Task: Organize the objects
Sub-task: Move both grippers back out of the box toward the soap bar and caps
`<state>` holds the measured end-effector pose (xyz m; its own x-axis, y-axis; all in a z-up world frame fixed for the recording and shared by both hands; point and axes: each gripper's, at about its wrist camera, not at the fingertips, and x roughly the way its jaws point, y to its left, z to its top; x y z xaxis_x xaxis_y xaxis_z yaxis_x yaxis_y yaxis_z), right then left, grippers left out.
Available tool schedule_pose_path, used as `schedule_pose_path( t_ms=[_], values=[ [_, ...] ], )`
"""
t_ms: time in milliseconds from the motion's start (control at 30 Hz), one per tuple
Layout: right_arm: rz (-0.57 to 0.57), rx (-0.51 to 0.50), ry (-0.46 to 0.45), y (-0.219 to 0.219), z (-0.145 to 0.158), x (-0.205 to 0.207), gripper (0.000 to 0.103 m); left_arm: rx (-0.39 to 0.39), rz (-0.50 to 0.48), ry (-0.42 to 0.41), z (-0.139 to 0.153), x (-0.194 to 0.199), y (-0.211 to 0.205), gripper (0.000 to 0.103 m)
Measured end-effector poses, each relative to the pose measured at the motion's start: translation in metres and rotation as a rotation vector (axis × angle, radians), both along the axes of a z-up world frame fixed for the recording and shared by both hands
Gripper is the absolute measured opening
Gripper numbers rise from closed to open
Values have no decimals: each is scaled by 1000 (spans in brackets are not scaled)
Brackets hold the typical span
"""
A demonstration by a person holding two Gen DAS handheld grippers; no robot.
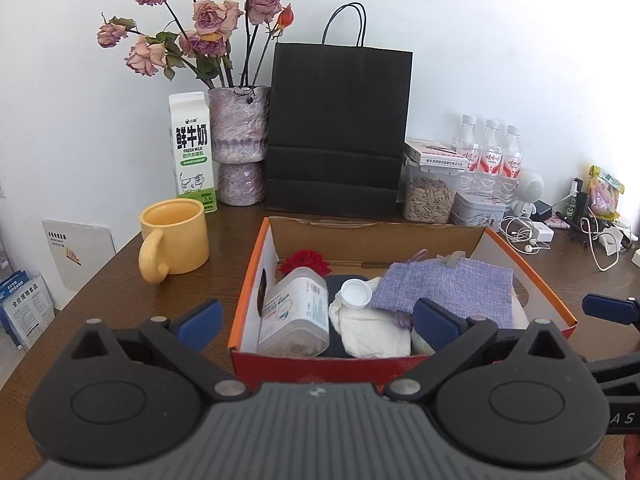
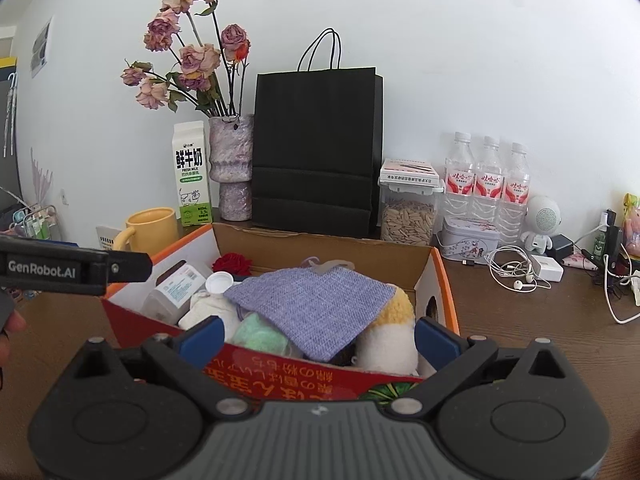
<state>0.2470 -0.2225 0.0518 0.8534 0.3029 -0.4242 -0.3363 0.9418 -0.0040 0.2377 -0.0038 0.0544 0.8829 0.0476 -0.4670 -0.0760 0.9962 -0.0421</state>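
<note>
three water bottles, one mug, one milk carton, one black bag, one box.

Colours noted on the dark brown wooden surface

Orange-rimmed red cardboard box; woven lilac fabric pouch; glossy yellow ceramic mug; matt black paper bag.

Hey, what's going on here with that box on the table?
A person holds two grippers over a wooden table, both open and empty, facing an orange cardboard box. The left gripper and right gripper hover at the box's near edge. Inside lie a clear plastic bottle, a purple cloth pouch, a red fabric rose and a plush toy. A yellow mug stands left of the box. Nothing is gripped.
</note>
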Motion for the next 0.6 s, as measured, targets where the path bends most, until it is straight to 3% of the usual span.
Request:
schedule_pose_path(
  t_ms=[600],
  values=[
    [18, -19, 44, -21, -15, -48, 103, 5, 8, 104, -27, -47, -6, 103]
  ],
)
